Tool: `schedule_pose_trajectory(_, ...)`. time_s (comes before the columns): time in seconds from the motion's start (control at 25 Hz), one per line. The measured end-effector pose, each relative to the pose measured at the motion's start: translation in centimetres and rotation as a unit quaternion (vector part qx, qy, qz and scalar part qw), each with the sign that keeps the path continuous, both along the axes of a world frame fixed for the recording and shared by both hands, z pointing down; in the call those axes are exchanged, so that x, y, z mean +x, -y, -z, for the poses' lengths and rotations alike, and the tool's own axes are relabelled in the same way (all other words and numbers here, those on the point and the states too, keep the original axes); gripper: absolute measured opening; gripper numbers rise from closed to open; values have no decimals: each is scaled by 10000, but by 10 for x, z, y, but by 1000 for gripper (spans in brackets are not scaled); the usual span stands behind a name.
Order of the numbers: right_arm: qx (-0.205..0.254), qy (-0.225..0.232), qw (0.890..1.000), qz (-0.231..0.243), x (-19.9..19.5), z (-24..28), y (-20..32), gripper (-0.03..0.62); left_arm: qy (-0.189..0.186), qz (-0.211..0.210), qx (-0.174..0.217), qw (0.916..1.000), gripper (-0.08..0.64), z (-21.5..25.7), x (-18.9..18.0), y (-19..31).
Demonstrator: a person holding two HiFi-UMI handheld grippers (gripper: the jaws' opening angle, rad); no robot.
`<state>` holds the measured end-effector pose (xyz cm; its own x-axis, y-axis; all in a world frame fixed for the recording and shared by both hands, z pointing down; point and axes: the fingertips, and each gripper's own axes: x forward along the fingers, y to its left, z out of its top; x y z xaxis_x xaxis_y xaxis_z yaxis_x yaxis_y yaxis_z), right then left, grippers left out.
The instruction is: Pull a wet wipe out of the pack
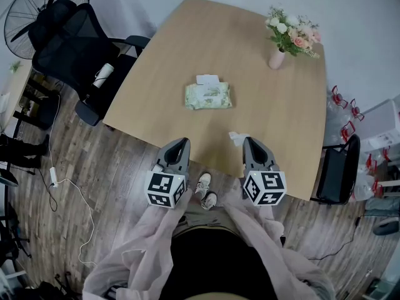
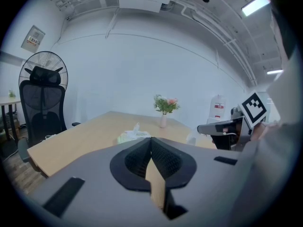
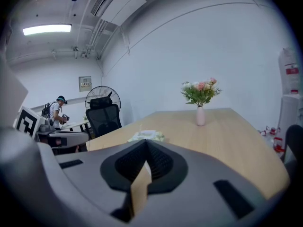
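Observation:
A pale green wet wipe pack (image 1: pixel 208 96) lies near the middle of the wooden table (image 1: pixel 275 111), with a white flap or wipe (image 1: pixel 207 79) at its far side. It also shows ahead in both gripper views, as the pack (image 2: pixel 134 135) and the pack (image 3: pixel 147 135). A crumpled white wipe (image 1: pixel 237 138) lies on the table just left of my right gripper's tip. My left gripper (image 1: pixel 181 142) and right gripper (image 1: pixel 250 140) hover side by side over the table's near edge, well short of the pack. Both stand shut with nothing between the pads, seen at the left gripper (image 2: pixel 151 138) and the right gripper (image 3: pixel 146 141).
A pink vase of flowers (image 1: pixel 277 58) stands at the table's far right. A black office chair (image 1: pixel 75 49) and a fan (image 1: pixel 37 5) are left of the table, another dark chair (image 1: pixel 337 170) at its right. A person (image 3: pixel 57 110) stands far off to the left.

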<state>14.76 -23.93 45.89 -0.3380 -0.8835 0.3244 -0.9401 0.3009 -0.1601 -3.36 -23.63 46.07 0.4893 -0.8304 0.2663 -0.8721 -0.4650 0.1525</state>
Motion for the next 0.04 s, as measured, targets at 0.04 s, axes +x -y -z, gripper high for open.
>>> schedule_pose_trajectory(0.04, -2, -2, 10000, 9, -1, 0, 1, 6, 3, 4, -6, 10000, 12, -1, -1, 0)
